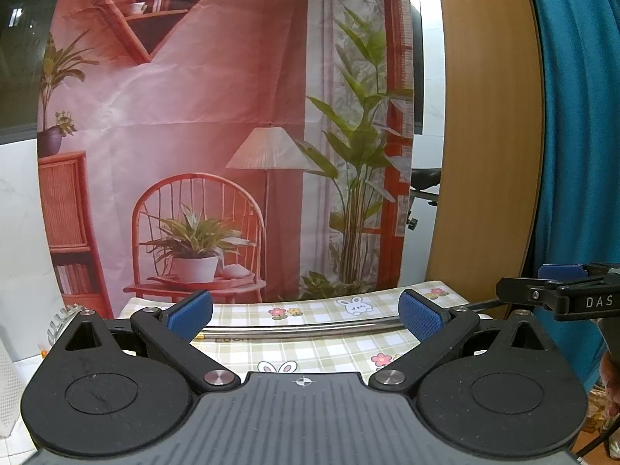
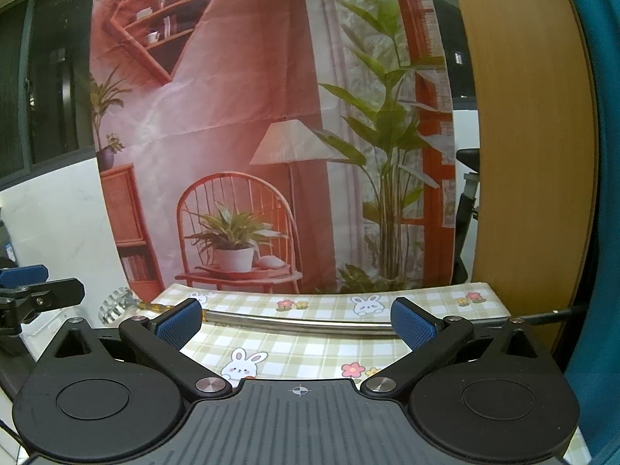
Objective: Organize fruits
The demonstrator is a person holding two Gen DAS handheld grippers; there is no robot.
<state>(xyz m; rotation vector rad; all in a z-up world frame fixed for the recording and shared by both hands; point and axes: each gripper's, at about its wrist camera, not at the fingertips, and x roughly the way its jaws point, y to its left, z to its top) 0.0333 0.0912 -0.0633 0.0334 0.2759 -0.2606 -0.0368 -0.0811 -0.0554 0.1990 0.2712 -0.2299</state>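
Observation:
No fruit shows in either view. My left gripper point(image 1: 305, 316) is open, its blue pads wide apart with nothing between them, held above a table covered in a green checked cloth point(image 1: 310, 348) with rabbits and flowers. My right gripper point(image 2: 296, 321) is open too and empty, over the same cloth point(image 2: 302, 352). In the left wrist view the right gripper point(image 1: 562, 290) appears at the right edge. The right wrist view catches the left gripper point(image 2: 23, 283) at its left edge. A metal bar point(image 1: 302, 329) lies across the cloth beyond the fingers.
A printed backdrop point(image 1: 232, 135) of a pink room with chair, lamp and plants hangs behind the table. A wooden panel point(image 1: 484, 135) and teal curtain point(image 1: 581, 116) stand at the right. A glass ribbed object point(image 2: 116, 306) sits at the table's left end, by the white wall.

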